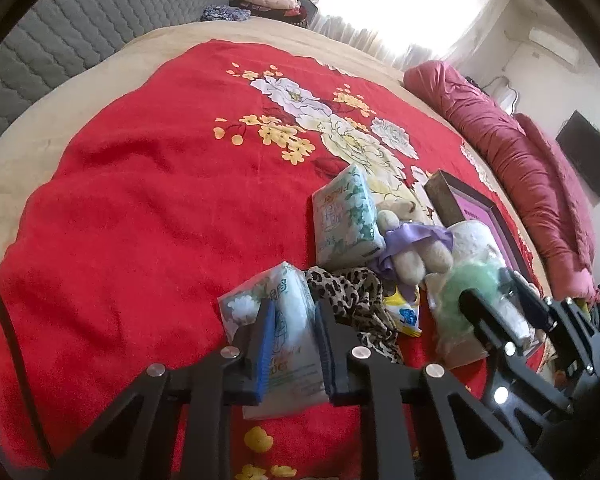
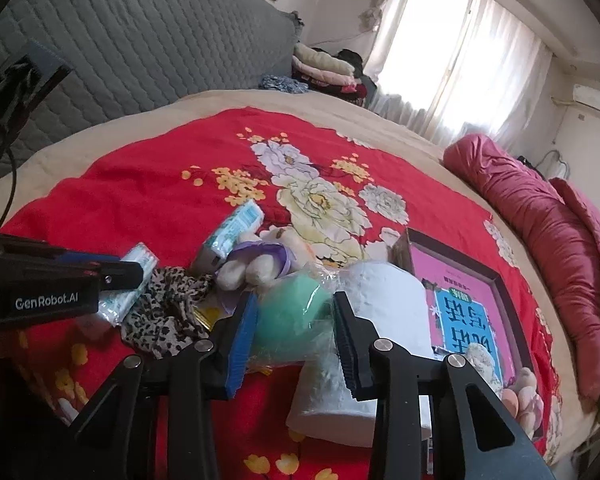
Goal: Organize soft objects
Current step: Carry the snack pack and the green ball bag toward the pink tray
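1. My left gripper (image 1: pixel 292 312) is clamped on a tissue pack (image 1: pixel 284 320); step in hand is pick-up.
2. My right gripper (image 2: pixel 296 312) squeezes a bagged green sponge (image 2: pixel 290 320), touching the paper roll (image 2: pixel 384 304).
3. Both sit in the pile toward the bed (image 1: pixel 140 200) near edge.
4. Next: lift clear of the leopard cloth (image 1: pixel 348 292).

blanket (image 1: pixel 140 184) red w/ white+yellow flowers | scarf (image 1: pixel 352 292) on blanket leopard print | sponge (image 2: pixel 292 316) green | bear's bow (image 1: pixel 416 236) purple | quilt (image 1: pixel 532 184) by blanket maroon
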Demonstrator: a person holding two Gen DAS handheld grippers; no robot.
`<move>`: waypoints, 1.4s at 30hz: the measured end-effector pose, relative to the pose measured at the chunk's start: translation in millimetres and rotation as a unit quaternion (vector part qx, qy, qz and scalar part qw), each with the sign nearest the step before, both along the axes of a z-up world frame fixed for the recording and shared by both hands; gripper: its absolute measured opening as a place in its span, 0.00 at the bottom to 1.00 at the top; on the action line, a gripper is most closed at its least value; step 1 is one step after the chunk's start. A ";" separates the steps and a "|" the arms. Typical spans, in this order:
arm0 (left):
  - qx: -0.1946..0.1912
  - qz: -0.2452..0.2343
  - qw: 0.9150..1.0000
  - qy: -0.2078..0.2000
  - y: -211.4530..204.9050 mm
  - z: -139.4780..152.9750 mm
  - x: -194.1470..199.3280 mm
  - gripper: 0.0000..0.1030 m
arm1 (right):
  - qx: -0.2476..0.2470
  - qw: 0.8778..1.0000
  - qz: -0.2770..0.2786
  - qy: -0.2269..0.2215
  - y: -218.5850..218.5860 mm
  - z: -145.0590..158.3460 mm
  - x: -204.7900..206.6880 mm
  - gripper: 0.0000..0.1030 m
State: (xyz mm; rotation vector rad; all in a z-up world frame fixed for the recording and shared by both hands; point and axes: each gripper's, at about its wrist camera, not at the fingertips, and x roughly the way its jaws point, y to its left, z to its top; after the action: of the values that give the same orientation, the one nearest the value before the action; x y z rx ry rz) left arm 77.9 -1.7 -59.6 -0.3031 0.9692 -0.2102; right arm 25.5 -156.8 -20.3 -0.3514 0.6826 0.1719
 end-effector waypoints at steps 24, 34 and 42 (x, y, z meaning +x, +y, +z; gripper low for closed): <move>-0.028 0.003 0.997 0.075 7.3 -33.1 11.5 0.54 | -0.029 0.997 0.010 0.070 17.2 -41.9 19.6 0.46; 0.024 -0.016 0.998 0.052 -11.6 -28.0 7.7 0.45 | 0.008 1.000 0.011 0.027 4.0 -13.2 5.6 0.43; -0.001 0.000 1.000 -0.001 0.7 5.9 -8.9 0.45 | 0.047 0.999 -0.003 -0.007 -12.9 12.5 -7.6 0.43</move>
State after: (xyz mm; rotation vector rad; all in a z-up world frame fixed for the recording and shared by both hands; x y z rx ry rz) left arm 69.0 -1.0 -53.7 -0.3045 0.9679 -0.2108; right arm 17.9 -169.7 -7.8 -0.2611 0.6585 0.1951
